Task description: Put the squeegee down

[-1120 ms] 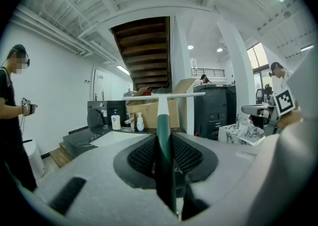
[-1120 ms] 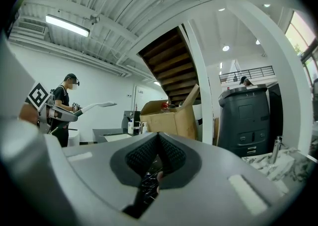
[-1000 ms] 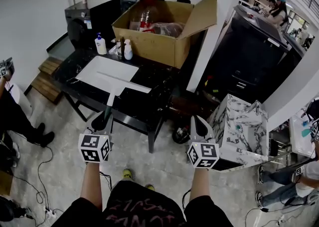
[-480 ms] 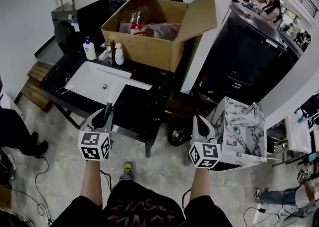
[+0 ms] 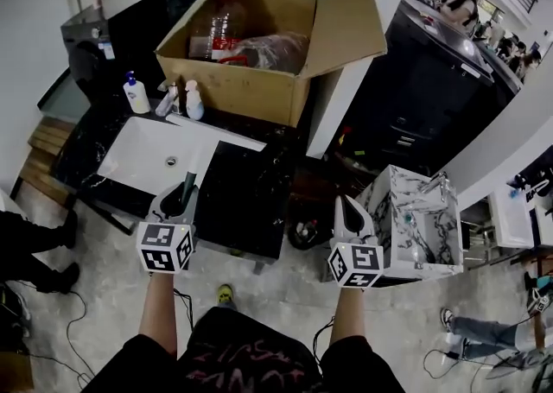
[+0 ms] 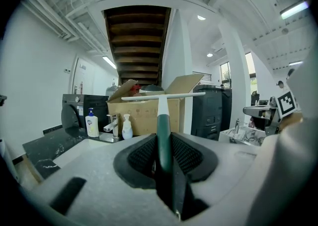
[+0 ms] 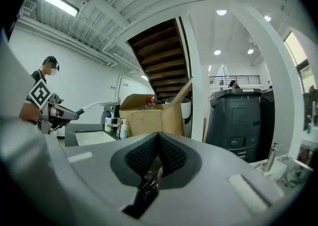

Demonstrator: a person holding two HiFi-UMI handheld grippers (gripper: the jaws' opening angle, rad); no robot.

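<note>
left claw (image 5: 179, 198) grips squeegee (image 5: 216, 133) over sink (image 5: 138, 160); cardboard box (image 5: 251, 89), soap bottle (image 5: 136, 94) behind.

Open lab hall with sink counter (image 5: 246, 193), cardboard box (image 5: 233, 89), staircase (image 6: 136, 41)

The squeegee (image 6: 162, 115) has a dark green handle, with a white neck and a white blade. The 2 grippers, left gripper (image 5: 177, 199) and right gripper (image 5: 344, 206), are pale grey with black ribbed pads (image 6: 186, 155) and black-and-white square markers. The tabletop (image 5: 251, 197) is black stone with thin white veins, and the sink (image 5: 143, 158) in it is plain white. The box (image 5: 242, 89) is cardboard brown. The bottle (image 5: 136, 98) is white with a blue pump. The cabinet (image 5: 406, 210) is white marble with dark veining. The floor (image 5: 276, 296) is mottled grey. The shirt (image 5: 242, 365) is black with dull red print.
</note>
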